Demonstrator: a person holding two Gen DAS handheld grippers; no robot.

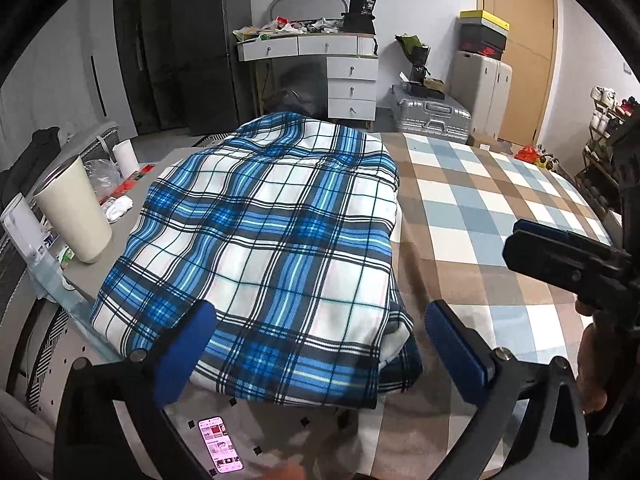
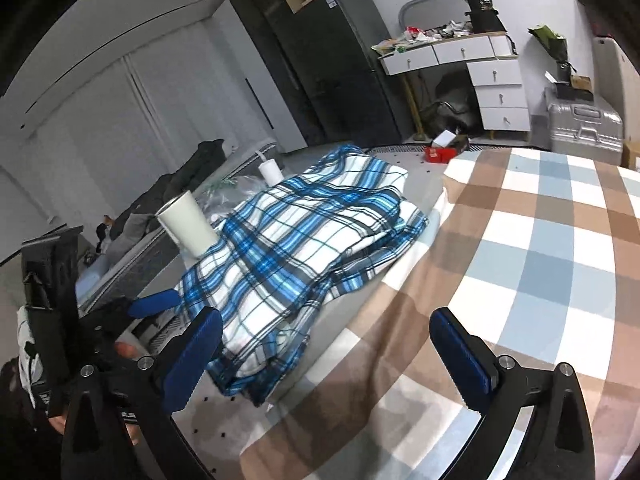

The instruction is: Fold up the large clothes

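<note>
The blue plaid garment [image 1: 256,248] is lying folded in a thick bundle on the grey part of the surface, just beside the brown and blue checkered cover [image 1: 500,208], and its near edge is hanging a little loose over the lower layers. I am holding my left gripper [image 1: 320,344] released, its jaws standing wide above the near edge with no cloth pinched between them, and my right gripper [image 2: 326,354] is also released and empty, off to the side over the checkered cover. I am thinking the stacked layers may be sliding apart if I am pulling only the top one. The tall cream cup [image 1: 76,212] is touching the cloth at the left edge, so a drag toward it may be tipping it. The lit phone [image 1: 220,448] is lying near my left jaws, and a low sweep may be pushing it
</note>
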